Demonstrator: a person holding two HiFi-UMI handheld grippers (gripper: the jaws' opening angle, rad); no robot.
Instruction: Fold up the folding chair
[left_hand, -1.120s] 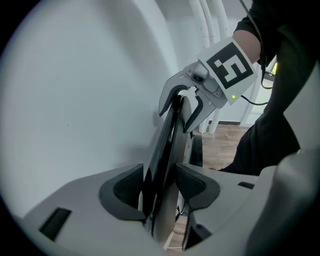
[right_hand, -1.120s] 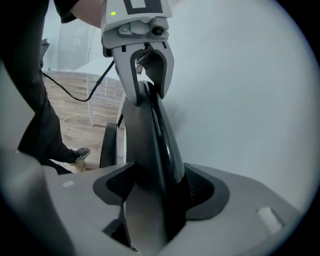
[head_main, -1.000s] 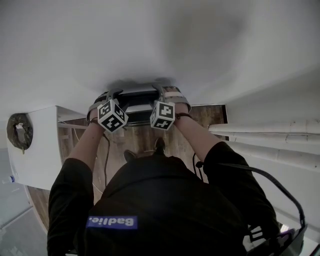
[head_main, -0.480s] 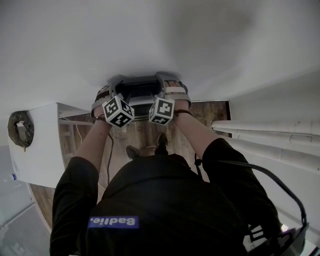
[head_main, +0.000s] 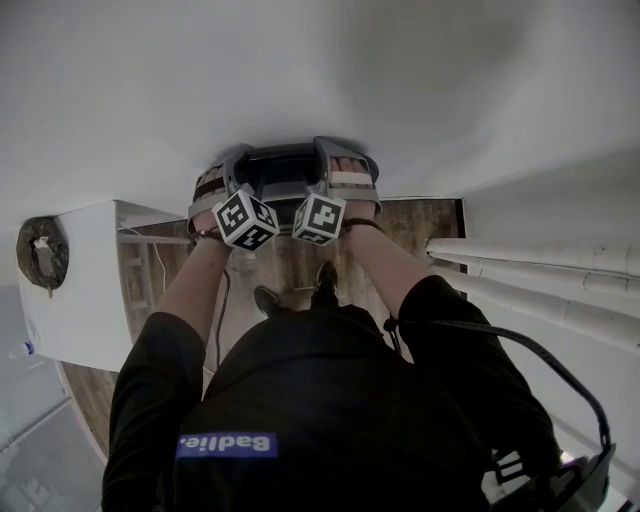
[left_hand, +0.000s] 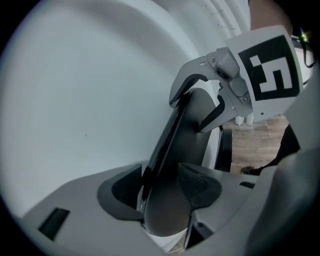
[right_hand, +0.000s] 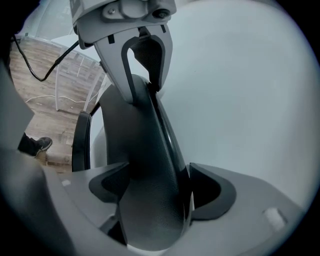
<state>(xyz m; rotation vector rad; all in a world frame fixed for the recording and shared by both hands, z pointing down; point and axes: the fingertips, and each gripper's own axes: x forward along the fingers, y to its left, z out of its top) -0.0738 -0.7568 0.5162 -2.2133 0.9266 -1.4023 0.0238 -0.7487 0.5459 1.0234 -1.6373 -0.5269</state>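
Note:
The folding chair (head_main: 285, 172), dark grey with a black frame, stands folded close to the white wall (head_main: 300, 70). Both grippers clasp its top backrest edge from my side. My left gripper (head_main: 232, 172) has the backrest (left_hand: 172, 165) between its pads, which touch it on both sides. The right gripper (head_main: 338, 168) straddles the same backrest (right_hand: 150, 165). Its jaws have just been opening with the backrest still between them, and I see no gap at either pad. Each gripper view shows the other gripper further along the edge: the right gripper (left_hand: 200, 107) and the left gripper (right_hand: 142, 60).
A white cabinet (head_main: 80, 300) stands at the left with a round dark object (head_main: 40, 258) on it. White rails (head_main: 530, 262) run along the right. Wooden floor (head_main: 290, 262), my shoes (head_main: 322, 284) and a black cable (head_main: 215, 315) lie below the chair.
Both grippers and the chair top have moved up the picture toward the wall. The two marker cubes have drawn closer together and turned.

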